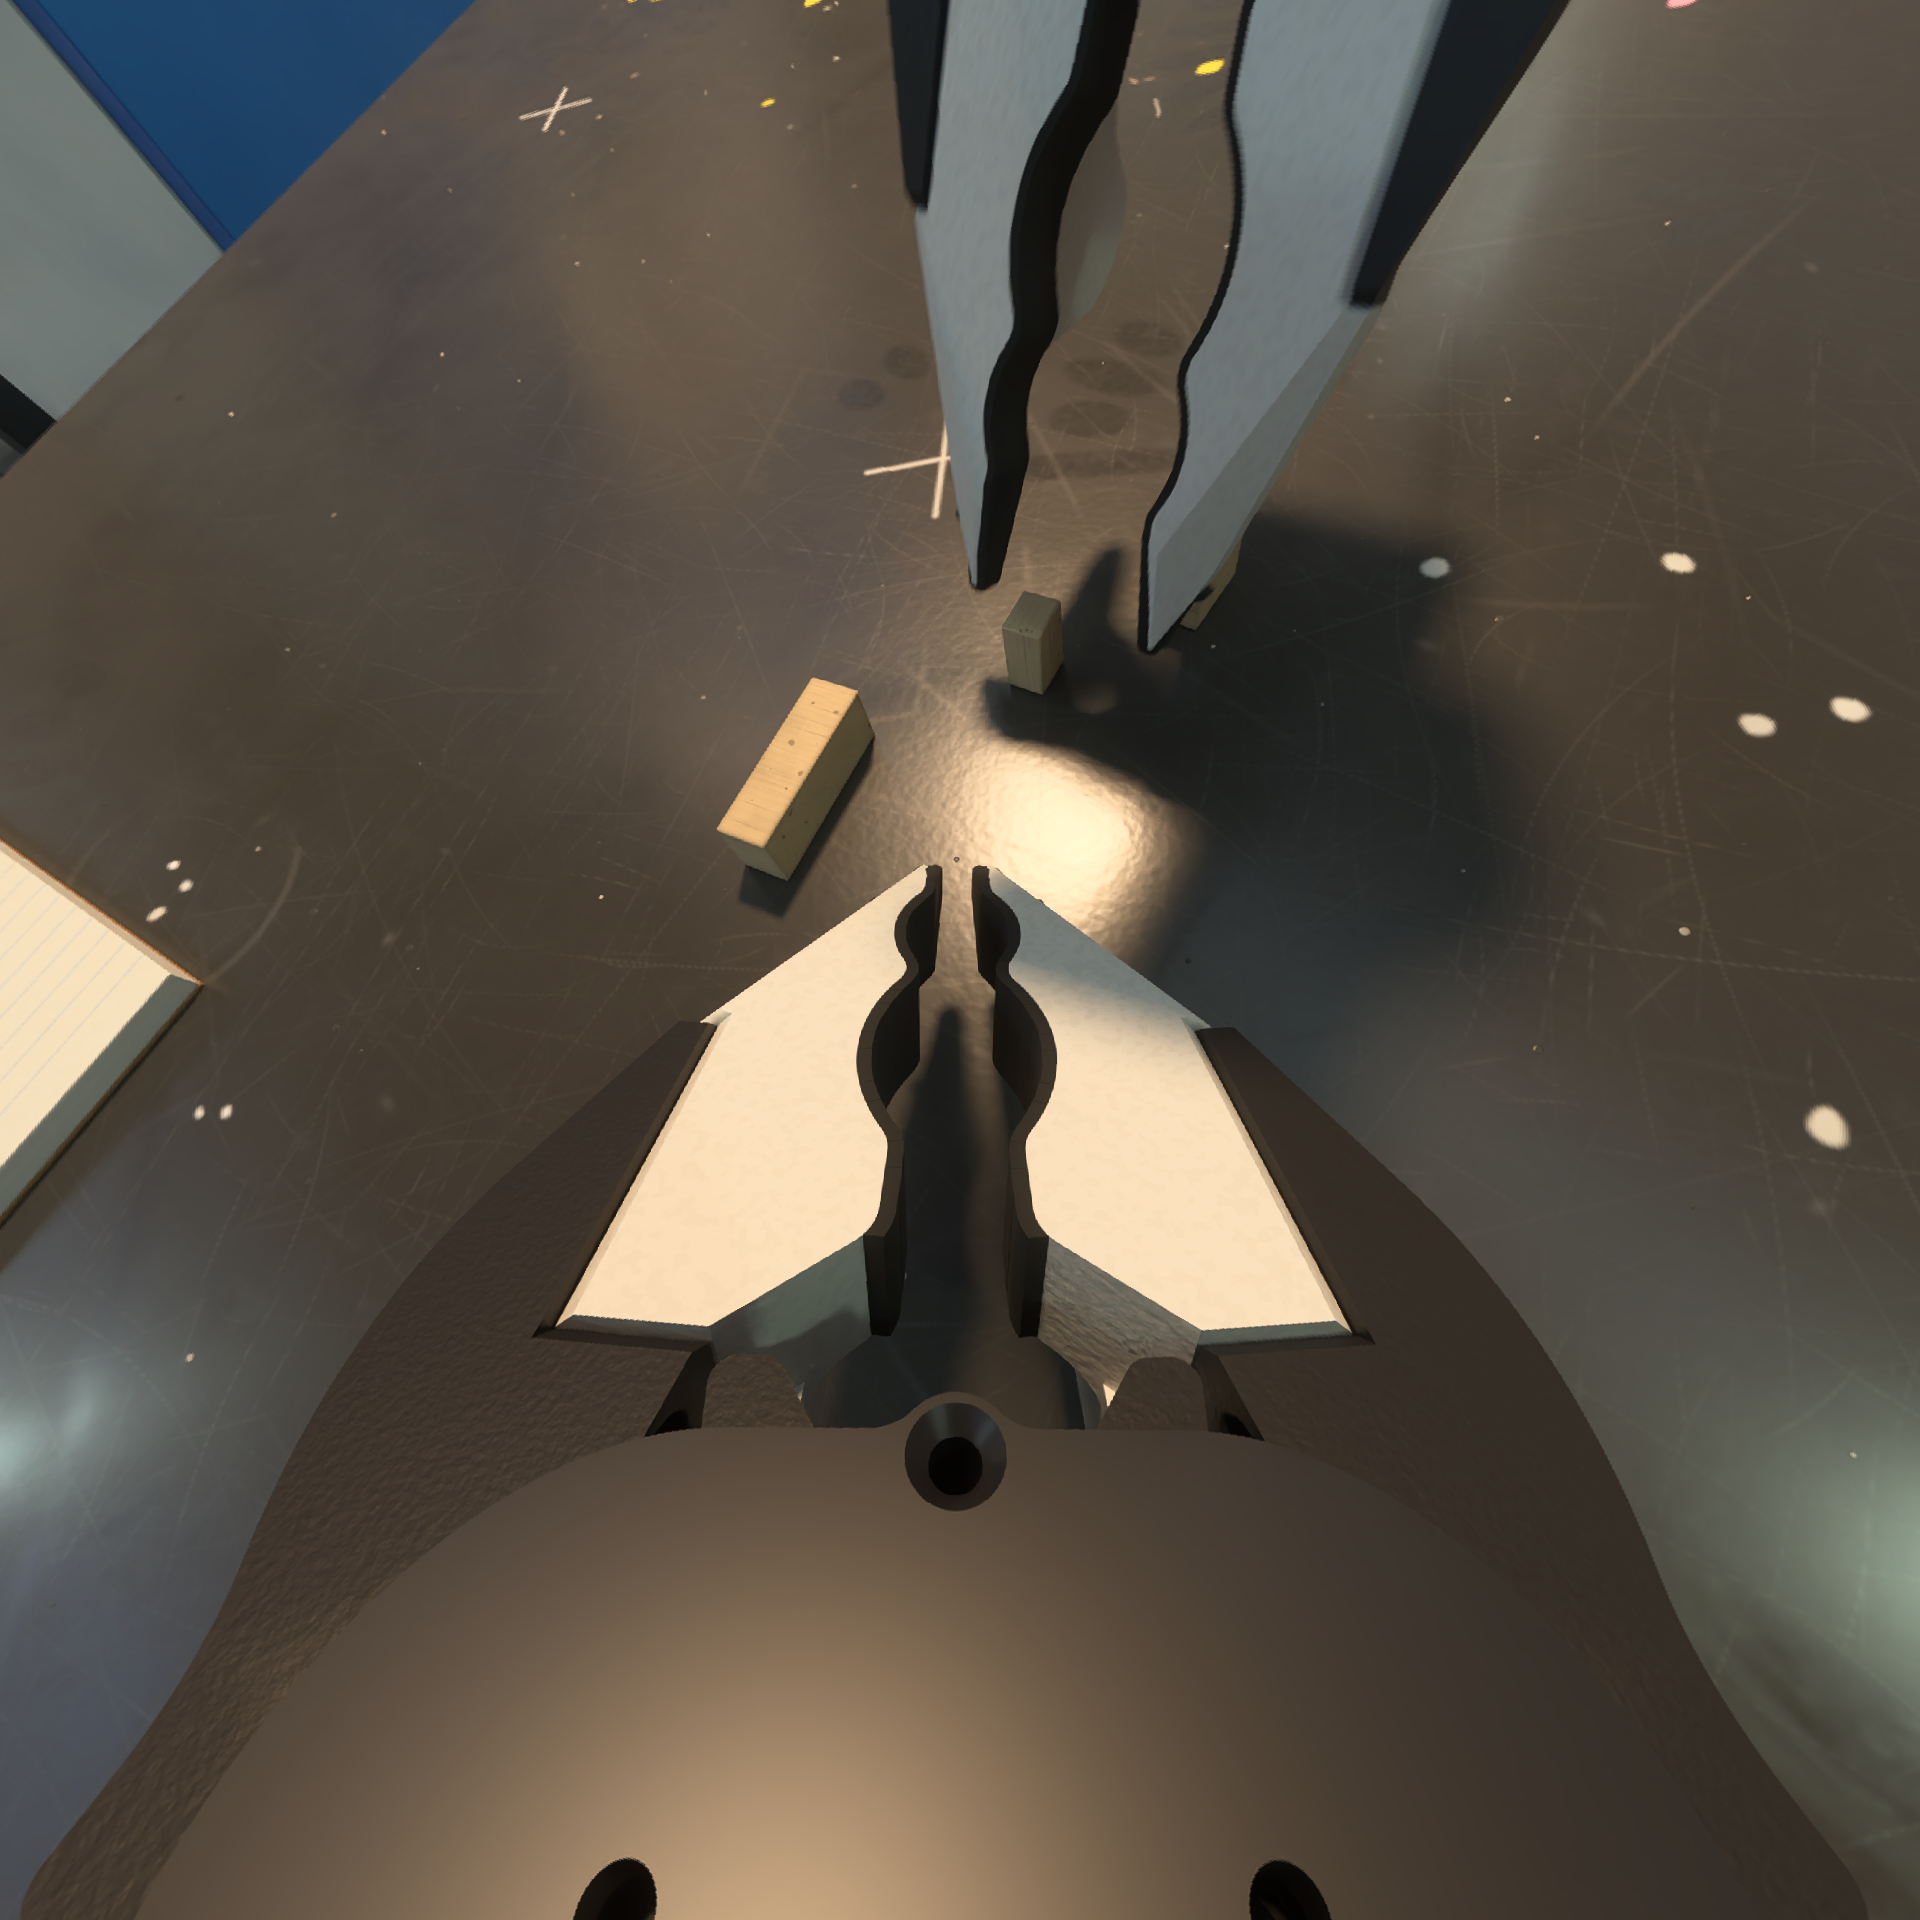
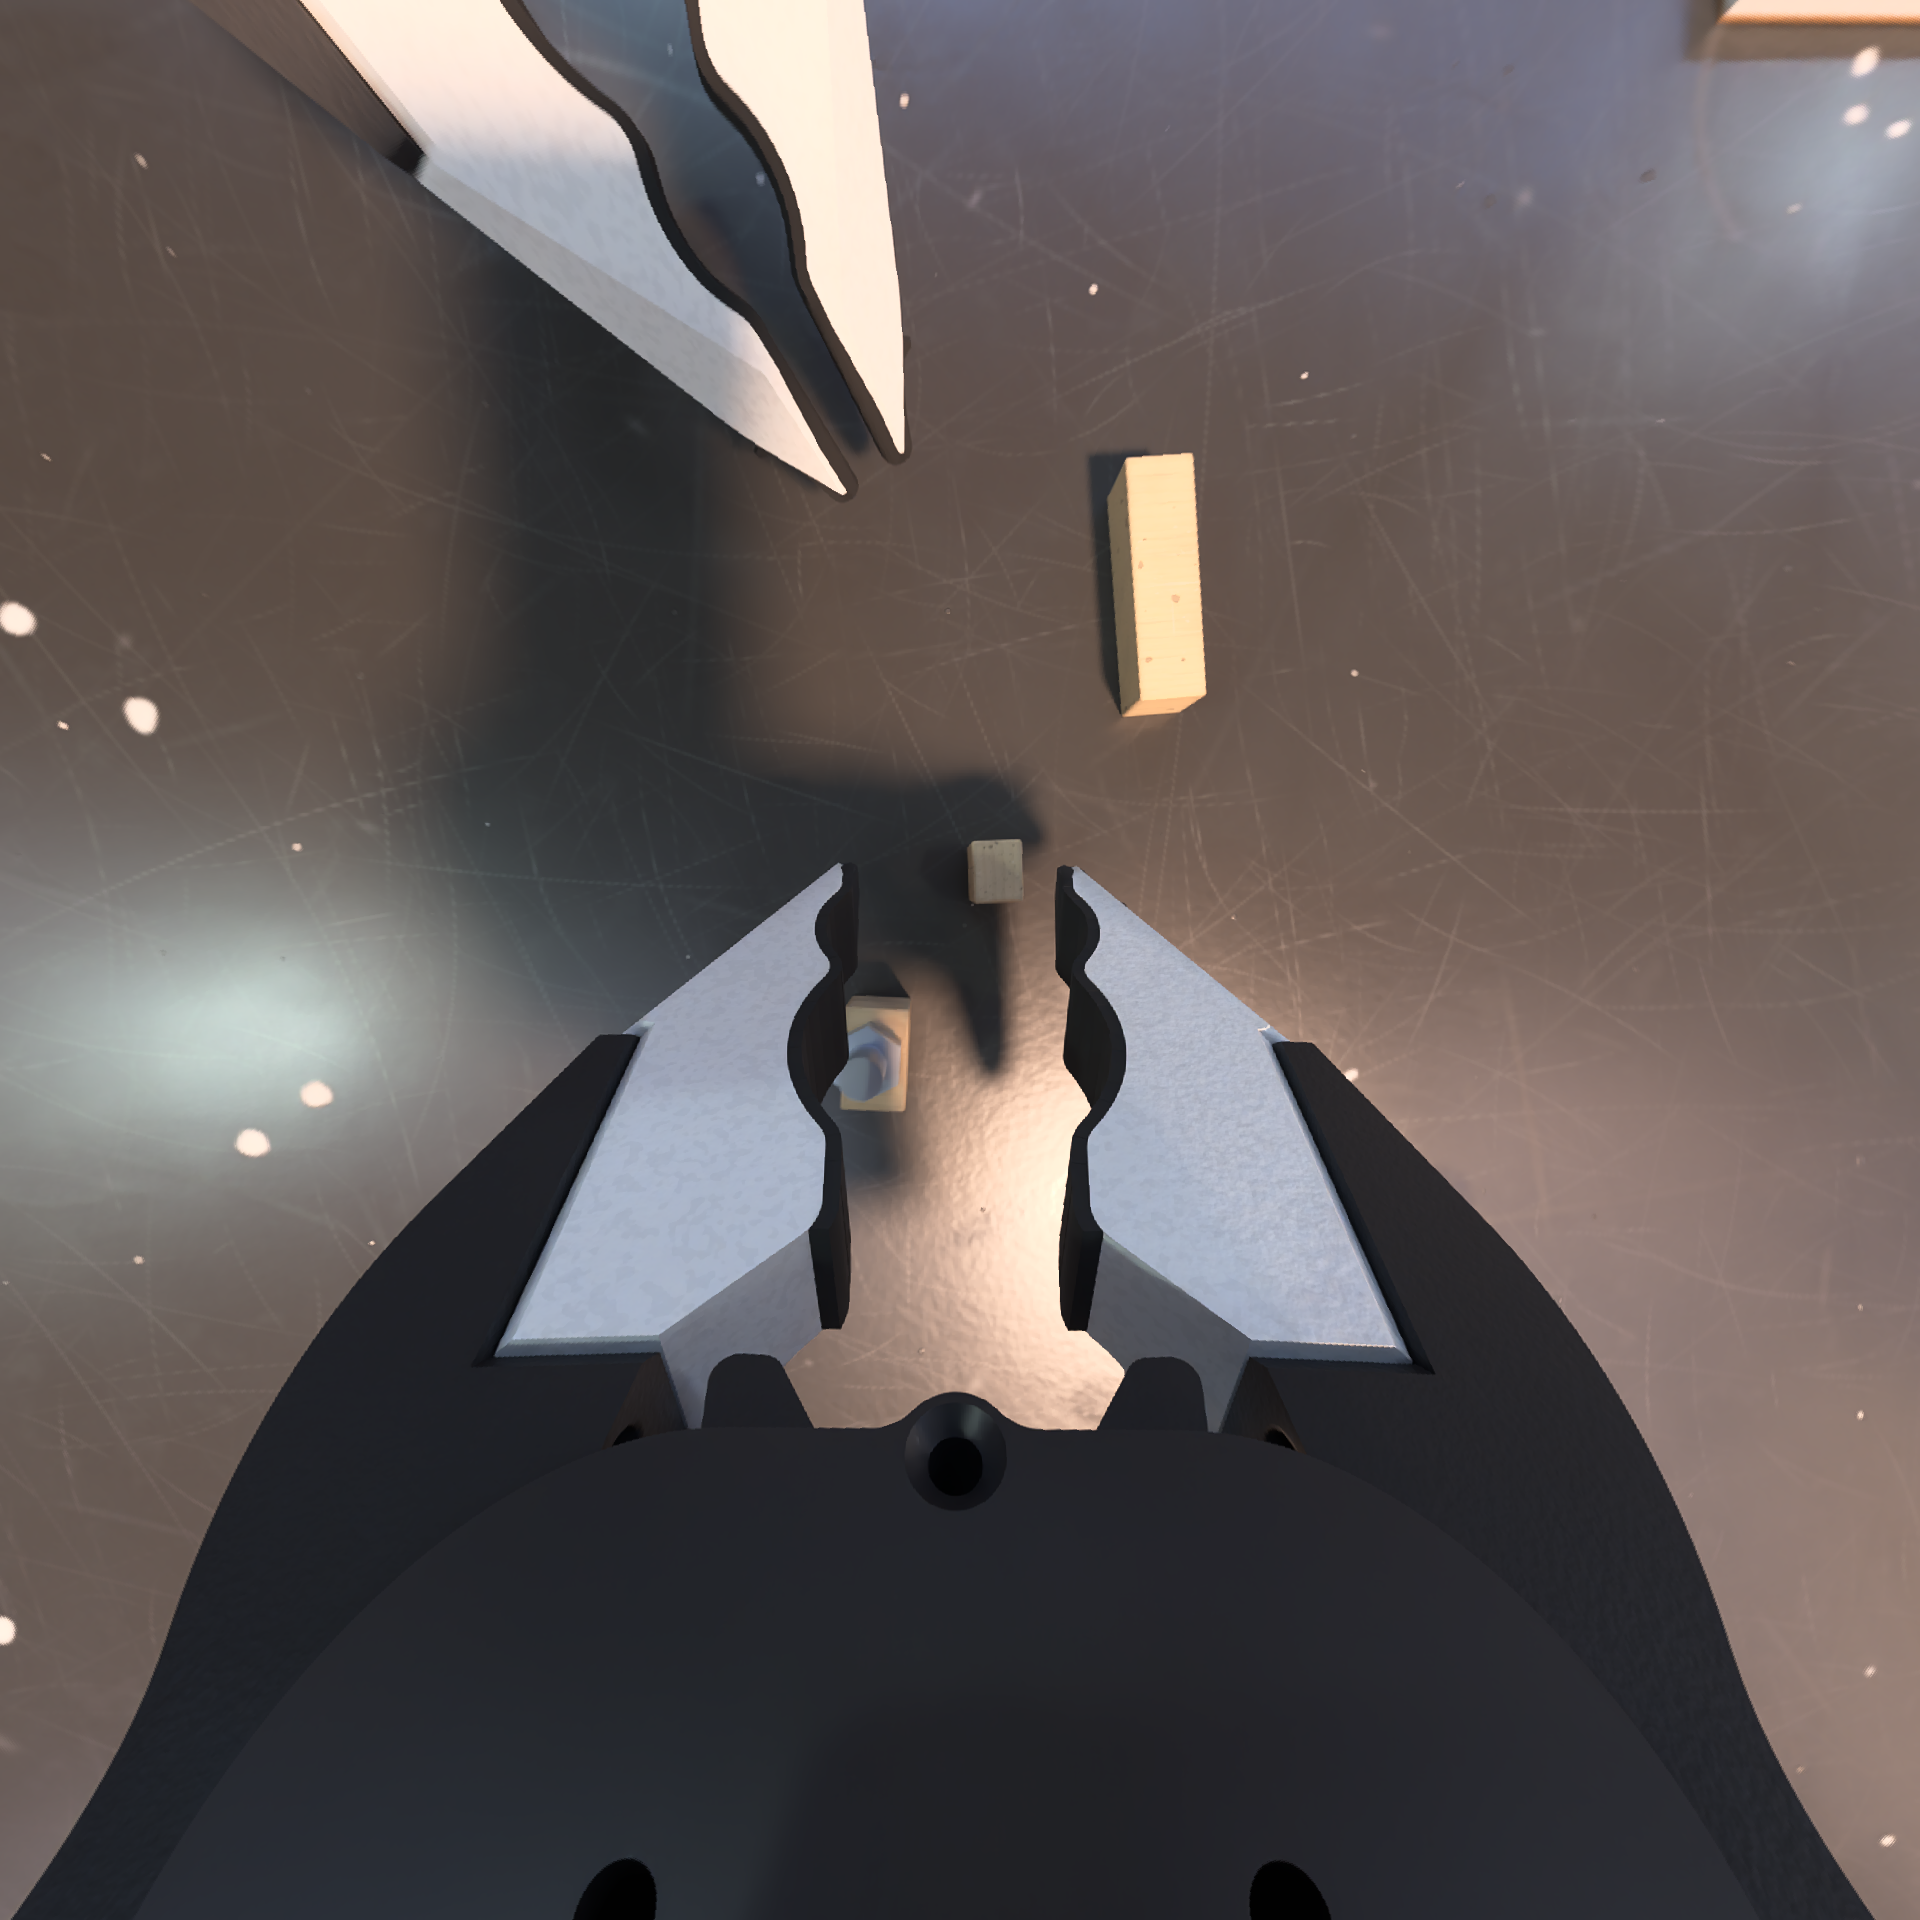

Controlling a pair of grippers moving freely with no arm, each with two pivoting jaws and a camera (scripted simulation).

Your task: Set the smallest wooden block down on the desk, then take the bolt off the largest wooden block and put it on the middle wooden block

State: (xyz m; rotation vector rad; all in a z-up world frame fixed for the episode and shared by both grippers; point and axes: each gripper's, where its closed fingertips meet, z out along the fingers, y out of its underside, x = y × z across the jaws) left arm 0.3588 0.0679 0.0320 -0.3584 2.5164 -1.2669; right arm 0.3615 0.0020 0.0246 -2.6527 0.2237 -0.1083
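Observation:
The smallest wooden block (image 2: pixel 995 871) stands on the dark desk (image 2: pixel 1455 935), seen between my right gripper's (image 2: pixel 956 873) open, empty fingertips and lower than them. A wooden block bearing a grey bolt (image 2: pixel 871 1065) lies just inside the left finger (image 2: pixel 727 1122), partly hidden by it. A long wooden block (image 2: pixel 1155 582) lies farther off to the right. In the left wrist view, my left gripper (image 1: pixel 956 873) is shut and empty, the long block (image 1: pixel 795 774) is ahead on the left, and the small block (image 1: pixel 1032 642) sits under the right gripper (image 1: pixel 1070 613).
A white lined pad (image 1: pixel 62 1039) lies at the desk's left edge, below a blue panel (image 1: pixel 208 83). White cross marks (image 1: pixel 920 473) and paint specks dot the scratched desk. The left gripper (image 2: pixel 873 468) hangs at upper left in the right wrist view.

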